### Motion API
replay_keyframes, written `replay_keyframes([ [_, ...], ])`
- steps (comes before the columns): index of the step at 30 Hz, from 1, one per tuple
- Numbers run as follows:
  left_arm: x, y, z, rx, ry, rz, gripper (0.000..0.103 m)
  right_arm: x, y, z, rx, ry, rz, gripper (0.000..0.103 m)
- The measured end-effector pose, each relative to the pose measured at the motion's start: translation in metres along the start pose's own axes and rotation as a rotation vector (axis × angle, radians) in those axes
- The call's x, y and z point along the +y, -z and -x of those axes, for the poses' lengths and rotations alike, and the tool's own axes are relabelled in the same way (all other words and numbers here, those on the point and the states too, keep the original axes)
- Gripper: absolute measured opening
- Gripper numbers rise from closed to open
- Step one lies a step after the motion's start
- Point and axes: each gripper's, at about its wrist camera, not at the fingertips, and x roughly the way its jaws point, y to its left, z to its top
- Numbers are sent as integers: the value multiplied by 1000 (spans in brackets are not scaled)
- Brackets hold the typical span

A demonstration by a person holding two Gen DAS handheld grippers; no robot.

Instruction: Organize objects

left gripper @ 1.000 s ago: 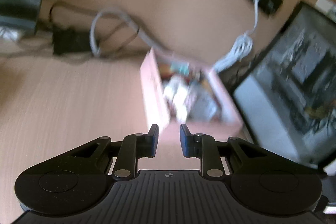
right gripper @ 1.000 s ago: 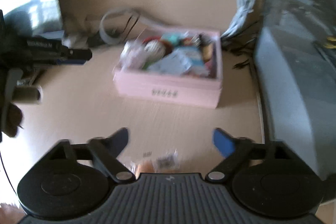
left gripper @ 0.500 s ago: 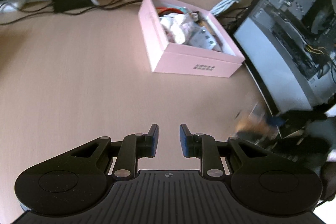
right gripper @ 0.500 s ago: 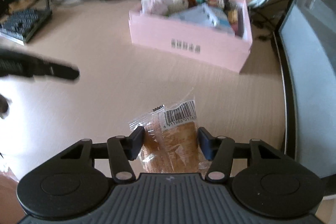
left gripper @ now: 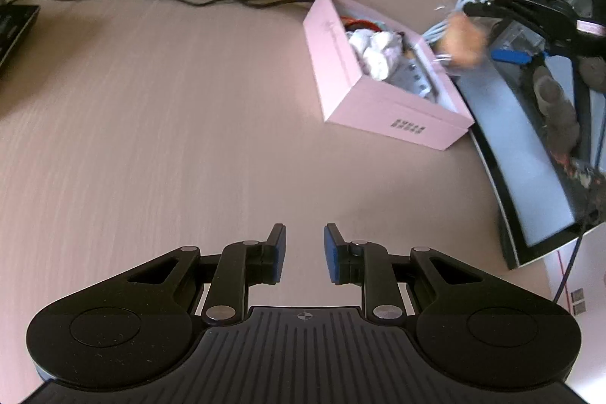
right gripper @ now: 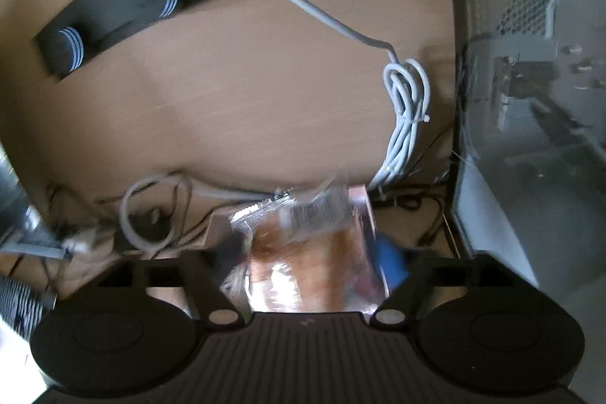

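Right gripper has its jaws just widened around a clear-wrapped bread snack, whose long axis runs along the fingers with its crimped end pointing away; whether the pads press it is blurred. Seen from the left, it hangs above the pink box, which holds white bundles and packets. Left gripper hovers over the desk, narrowly parted, empty.

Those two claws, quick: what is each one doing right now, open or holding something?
Left claw: nearly closed, a small gap, nothing between its fingers.
Right claw: jaws just widened, clear-wrapped brown bread packet between them above the pink cardboard box; whether gripped cannot be told.
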Motion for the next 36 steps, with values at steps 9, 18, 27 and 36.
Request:
replay_keyframes([
  [9, 4, -20, -17, -5, -3, 45, 24, -27, 49, 14, 9, 79, 99, 82],
  [18, -40, -97, -52, -143, 33, 16, 24, -20, 111, 7, 43, 126, 419, 78],
  [27, -65, -118, -106, -69, -143, -60, 48, -25, 120, -12, 46, 88, 454, 65],
  [36, -43, -125, -104, -135, -325, -45, 87, -3, 120, -29, 21, 27, 463, 65],
])
